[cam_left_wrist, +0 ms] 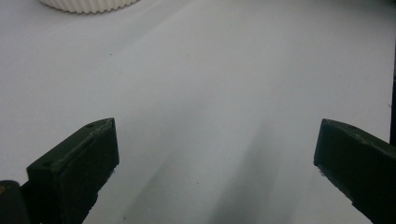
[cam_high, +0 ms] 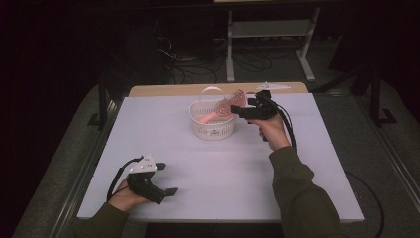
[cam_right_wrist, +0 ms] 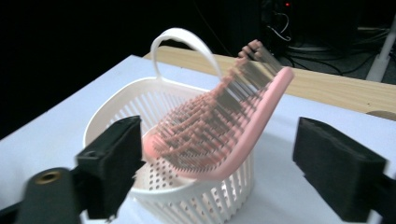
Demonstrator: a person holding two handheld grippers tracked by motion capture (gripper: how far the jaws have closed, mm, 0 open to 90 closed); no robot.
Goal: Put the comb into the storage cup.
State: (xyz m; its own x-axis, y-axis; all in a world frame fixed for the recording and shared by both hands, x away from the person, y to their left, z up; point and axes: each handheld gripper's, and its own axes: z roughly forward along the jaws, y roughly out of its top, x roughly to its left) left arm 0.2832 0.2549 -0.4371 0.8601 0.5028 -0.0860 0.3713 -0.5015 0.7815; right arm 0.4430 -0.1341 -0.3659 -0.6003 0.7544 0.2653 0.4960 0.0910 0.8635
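Pink hairbrush [cam_right_wrist: 219, 126] leans in white slotted basket [cam_high: 212, 124], head over the rim. Right gripper [cam_high: 238, 110] beside it, jaws apart, gripping nothing. Left gripper [cam_high: 166, 179] spread wide on table [cam_high: 213, 183]. No legible writing.

- The place looked like a lab or recording studio rather than a home.
- A white tabletop [cam_high: 218, 168] stood lit in the middle, laid over a wooden board [cam_high: 163, 90] that showed along the far edge.
- Everything around it lay in darkness, with black surroundings on each side.
- Loose cables [cam_high: 198, 64] sprawled over the grey floor [cam_high: 366, 144] behind the tabletop.
- A pale metal-framed rack [cam_high: 270, 29] stood at the back.
- Dark stand legs [cam_high: 376, 99] stood on the floor at the right.
- A cabled hand-held gripper [cam_high: 167, 184] with a grey three-cornered plate lay in the person's left hand, gear that suits a test bench.
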